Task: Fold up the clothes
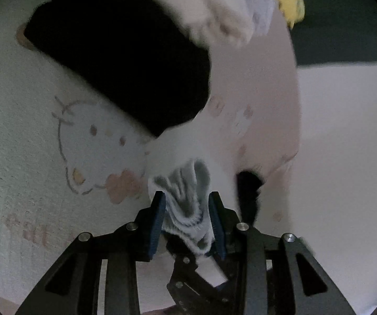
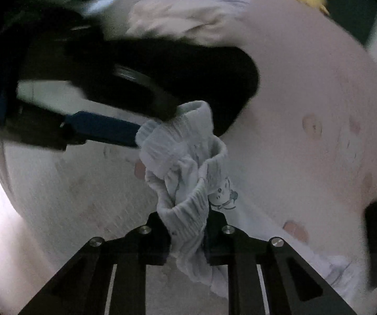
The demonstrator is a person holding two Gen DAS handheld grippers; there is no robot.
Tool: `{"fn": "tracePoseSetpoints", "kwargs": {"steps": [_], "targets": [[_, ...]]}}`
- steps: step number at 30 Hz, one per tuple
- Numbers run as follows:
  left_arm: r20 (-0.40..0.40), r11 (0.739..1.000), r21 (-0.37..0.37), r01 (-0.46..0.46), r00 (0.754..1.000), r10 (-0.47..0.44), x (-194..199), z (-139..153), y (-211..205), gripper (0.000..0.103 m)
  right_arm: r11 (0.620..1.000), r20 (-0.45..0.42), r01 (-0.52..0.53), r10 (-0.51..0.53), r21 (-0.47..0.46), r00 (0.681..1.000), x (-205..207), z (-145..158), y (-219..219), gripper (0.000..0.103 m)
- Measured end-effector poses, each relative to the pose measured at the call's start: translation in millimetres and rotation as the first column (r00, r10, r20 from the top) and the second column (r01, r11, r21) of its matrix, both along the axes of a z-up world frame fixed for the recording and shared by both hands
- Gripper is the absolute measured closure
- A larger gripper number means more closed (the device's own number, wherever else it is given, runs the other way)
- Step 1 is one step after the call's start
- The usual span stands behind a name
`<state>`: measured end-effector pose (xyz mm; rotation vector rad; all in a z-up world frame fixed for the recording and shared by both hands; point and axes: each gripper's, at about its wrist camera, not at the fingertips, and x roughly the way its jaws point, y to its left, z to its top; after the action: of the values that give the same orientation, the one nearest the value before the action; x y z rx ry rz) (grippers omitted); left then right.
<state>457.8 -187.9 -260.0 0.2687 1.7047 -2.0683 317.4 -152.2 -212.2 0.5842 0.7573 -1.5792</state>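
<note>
While blurred, pink mat lettering (image 1: pixel 27 229) unreadable

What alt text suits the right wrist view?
The right gripper clamps a bunched pale ribbed sock, and the left gripper meets its far cuff. Behind lie a black folded garment and a pink printed sheet.

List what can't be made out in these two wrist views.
- Left wrist view: whether the left gripper pinches the white sock or just straddles it; the pads are blurred.
- Right wrist view: sock's lower end, hidden by the right gripper.
- Both views: the clothes pile is motion-blurred and cut off at the top edge.
</note>
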Motion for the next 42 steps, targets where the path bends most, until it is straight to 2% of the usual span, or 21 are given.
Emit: {"fn": "tracePoseSetpoints", "kwargs": {"steps": [1, 2, 4, 6, 8, 11, 16, 23, 25, 28, 30, 32, 33, 35, 37, 40, 42], "targets": [[-0.006, 1.0, 0.004, -0.01, 1.0, 0.01, 1.5, 4.5, -0.7, 0.038, 0.999, 0.075, 0.03, -0.029, -0.014, 0.997, -9.2, 6.1, 2.2, 0.087], [0.011, 1.0, 0.002, -0.016, 1.0, 0.016, 2.5, 10.3, -1.4, 0.02, 0.998, 0.147, 0.061, -0.056, -0.03, 0.988, -18.5, 11.8, 5.3, 0.087], [0.055, 1.0, -0.008, -0.018, 0.998, 0.019, 3.0, 21.1, -2.6, 0.019, 0.992, 0.221, 0.108, -0.093, -0.059, 0.971, -34.1, 22.8, 8.8, 0.087], [0.146, 0.997, -0.08, -0.002, 0.989, 0.013, -4.2, 32.8, 2.1, 0.019, 0.986, 0.275, 0.145, -0.116, -0.085, 0.954, -31.3, 34.2, 21.8, 0.087], [0.239, 0.988, -0.154, 0.022, 0.971, 0.015, -11.9, 44.8, 7.4, 0.019, 0.976, 0.336, 0.187, -0.142, -0.107, 0.931, -43.1, 40.3, 32.7, 0.087], [0.352, 0.969, -0.227, 0.092, 0.936, -0.007, -24.8, 52.8, 19.4, 0.019, 0.966, 0.427, 0.235, -0.169, -0.108, 0.888, -60.5, 46.9, 32.3, 0.087], [0.445, 0.92, -0.324, 0.223, 0.894, -0.06, -56.4, 58.8, 45.9, 0.019, 0.955, 0.514, 0.279, -0.19, -0.1, 0.837, -78.4, 49.5, 39.9, 0.087], [0.504, 0.872, -0.353, 0.34, 0.854, -0.129, -88.9, 58.7, 67.5, 0.019, 0.94, 0.63, 0.331, -0.209, -0.081, 0.748, -107.5, 42.1, 69.7, 0.087], [0.541, 0.854, -0.365, 0.37, 0.831, -0.129, -97.4, 57.6, 76.4, 0.019, 0.934, 0.673, 0.351, -0.216, -0.069, 0.707, -118.1, 37.3, 78.0, 0.087], [0.614, 0.817, -0.396, 0.42, 0.783, -0.104, -109.9, 55.8, 92.9, 0.019, 0.918, 0.751, 0.393, -0.227, -0.047, 0.62, -136.7, 28.7, 91.1, 0.087], [0.684, 0.77, -0.419, 0.481, 0.725, -0.082, -123.8, 53.2, 108.7, 0.019, 0.907, 0.781, 0.419, -0.234, -0.038, 0.578, -146.1, 24.8, 99.7, 0.087], [0.725, 0.724, -0.444, 0.527, 0.686, -0.055, -135.3, 52.3, 124.5, 0.019, 0.9, 0.807, 0.434, -0.236, -0.029, 0.542, -154.6, 21.5, 106.8, 0.087], [0.734, 0.703, -0.46, 0.542, 0.678, -0.042, -141.3, 51.4, 133.1, 0.019, 0.897, 0.818, 0.441, -0.234, -0.027, 0.525, -157.9, 20.0, 110.0, 0.087], [0.734, 0.679, -0.469, 0.565, 0.676, -0.056, -152.0, 48.7, 145.0, 0.019, 0.891, 0.844, 0.453, -0.226, -0.023, 0.487, -164.3, 17.0, 115.4, 0.087], [0.737, 0.67, -0.463, 0.58, 0.672, -0.073, -161.3, 44.4, 150.6, 0.019, 0.885, 0.86, 0.465, -0.225, -0.016, 0.458, -169.4, 14.9, 119.3, 0.087], [0.726, 0.66, -0.473, 0.583, 0.683, -0.083, -170.8, 39.4, 158.6, 0.019, 0.885, 0.876, 0.465, -0.218, -0.008, 0.43, -175.3, 14.0, 121.1, 0.087], [0.729, 0.641, -0.491, 0.59, 0.682, -0.069, -176.9, 36.4, 163.7, 0.019, 0.882, 0.891, 0.47, -0.217, 0.004, 0.4, -179.8, 13.6, 121.3, 0.087]]}}
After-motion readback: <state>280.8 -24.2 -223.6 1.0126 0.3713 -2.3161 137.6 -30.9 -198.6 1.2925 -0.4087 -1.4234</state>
